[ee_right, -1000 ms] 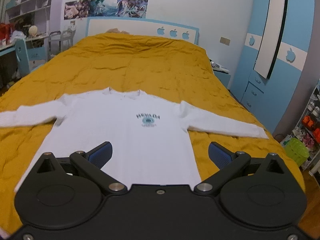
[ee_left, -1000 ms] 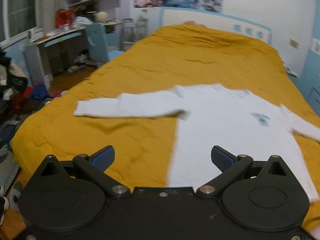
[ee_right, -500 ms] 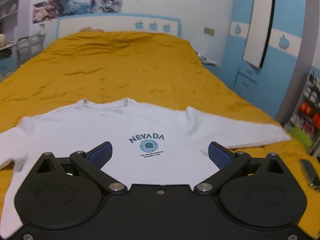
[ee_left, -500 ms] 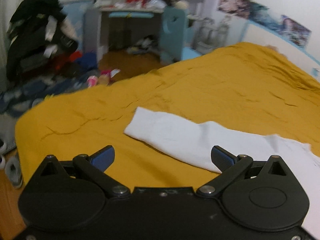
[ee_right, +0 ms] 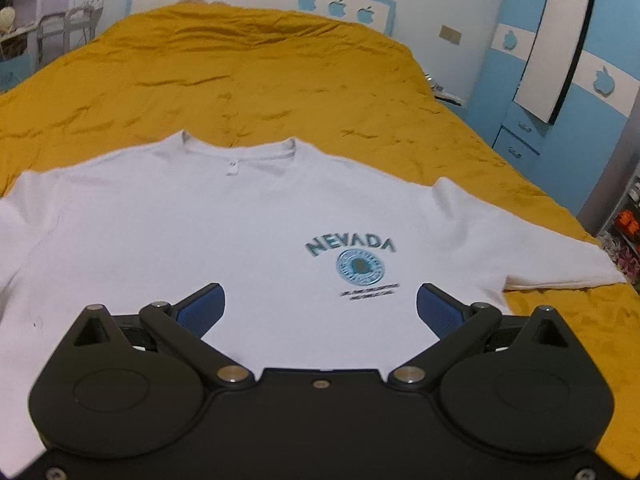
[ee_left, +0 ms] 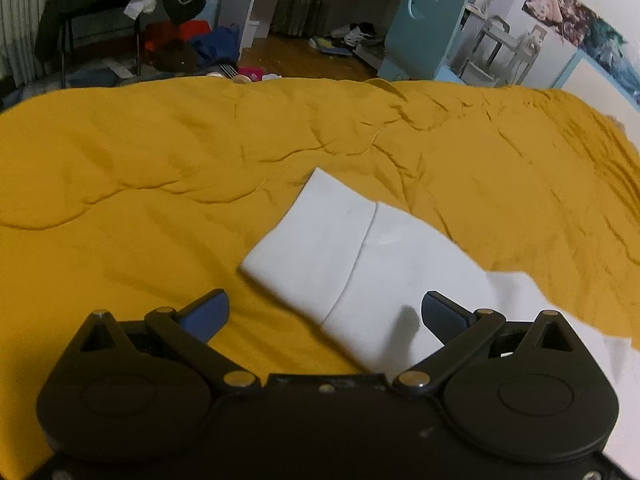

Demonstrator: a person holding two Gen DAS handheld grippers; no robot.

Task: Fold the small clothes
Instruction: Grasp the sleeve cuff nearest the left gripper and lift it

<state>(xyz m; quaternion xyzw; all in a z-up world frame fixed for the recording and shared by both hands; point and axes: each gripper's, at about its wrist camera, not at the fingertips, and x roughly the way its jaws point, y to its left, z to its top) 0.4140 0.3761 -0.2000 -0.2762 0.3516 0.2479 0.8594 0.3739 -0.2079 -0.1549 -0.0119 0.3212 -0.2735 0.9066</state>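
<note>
The left claw (ee_left: 324, 316) is matte black plastic: two round housings with embossed discs, angled link arms pinned with silver rivets, and ribbed blue pads (ee_left: 206, 314). The right claw (ee_right: 320, 310) looks identical, with small screws along its near edge.

The left gripper (ee_left: 325, 312) and the right gripper (ee_right: 320, 308) both hover with blue-padded fingers (ee_right: 202, 310) spread wide, gripping nothing.

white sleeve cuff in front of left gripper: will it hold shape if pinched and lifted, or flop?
Likely flops: the sleeve cuff is thin knit lying flat on the wrinkled yellow bedspread. Probably light, so the rest of the white shirt should trail and drag. The left gripper is open around it.
</note>
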